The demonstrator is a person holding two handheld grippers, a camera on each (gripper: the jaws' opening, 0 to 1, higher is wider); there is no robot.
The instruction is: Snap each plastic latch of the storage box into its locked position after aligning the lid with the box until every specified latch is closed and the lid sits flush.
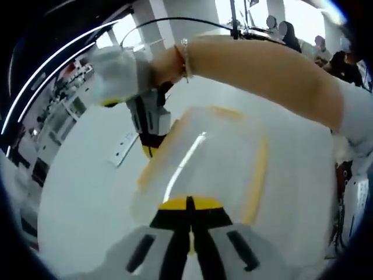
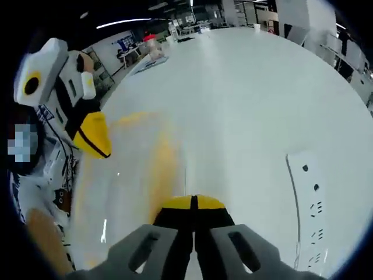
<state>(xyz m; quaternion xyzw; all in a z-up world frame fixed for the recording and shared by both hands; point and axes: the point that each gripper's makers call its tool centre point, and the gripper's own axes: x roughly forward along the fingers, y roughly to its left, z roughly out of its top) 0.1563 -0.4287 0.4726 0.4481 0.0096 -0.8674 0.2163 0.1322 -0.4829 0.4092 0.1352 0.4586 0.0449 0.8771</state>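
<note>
The storage box (image 1: 221, 157) is translucent white with blurred yellow latches along its sides (image 1: 256, 181). It lies on the white table. My left gripper (image 1: 189, 204) is shut, its yellow tips at the box's near edge. A gloved hand holds my right gripper (image 1: 150, 149) at the box's left side. In the right gripper view, my right gripper (image 2: 193, 203) is shut beside the lid (image 2: 125, 175) and a yellow latch strip (image 2: 160, 169). The left gripper (image 2: 93, 137) hangs over the box's far side. Whether the latches are closed is too blurred to tell.
A white power strip (image 1: 123, 149) (image 2: 312, 210) lies on the table (image 2: 250, 99) next to the box. The person's bare forearm (image 1: 262, 70) crosses above the box. A red-lidded container (image 2: 152, 46) stands far off, with shelves and people in the background.
</note>
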